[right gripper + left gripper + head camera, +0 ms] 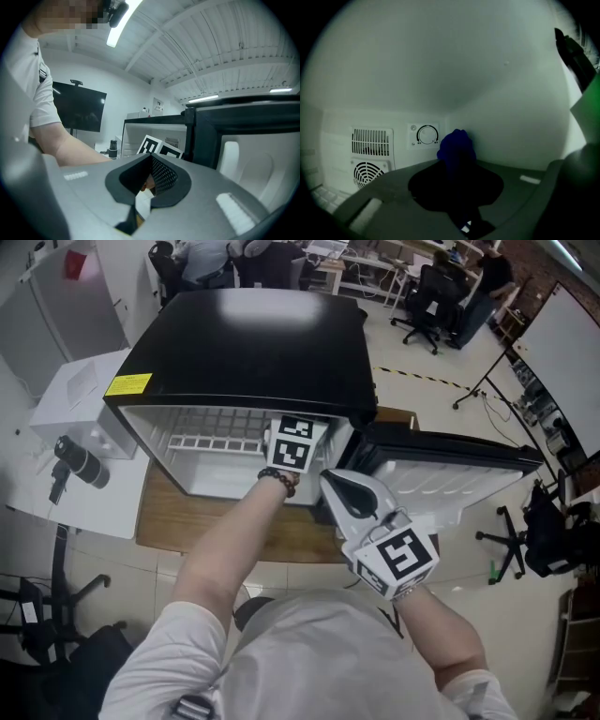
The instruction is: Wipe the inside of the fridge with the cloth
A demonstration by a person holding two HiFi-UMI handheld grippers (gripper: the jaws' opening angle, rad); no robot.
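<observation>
One risk is looming: the left gripper point(457, 174), clenching the cloth point(458, 143), is hovering near the dial point(427, 135) and may knock it; the right gripper point(148, 180) is sitting clenched, empty.

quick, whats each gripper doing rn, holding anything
Left gripper: closed on the blue cloth, inside the fridge.
Right gripper: closed, holding nothing.

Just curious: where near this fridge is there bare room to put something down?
Free: the black top of the fridge; the table strip before it, left of the arm. Crowded: the opening, where the left gripper holds the cloth.
</observation>
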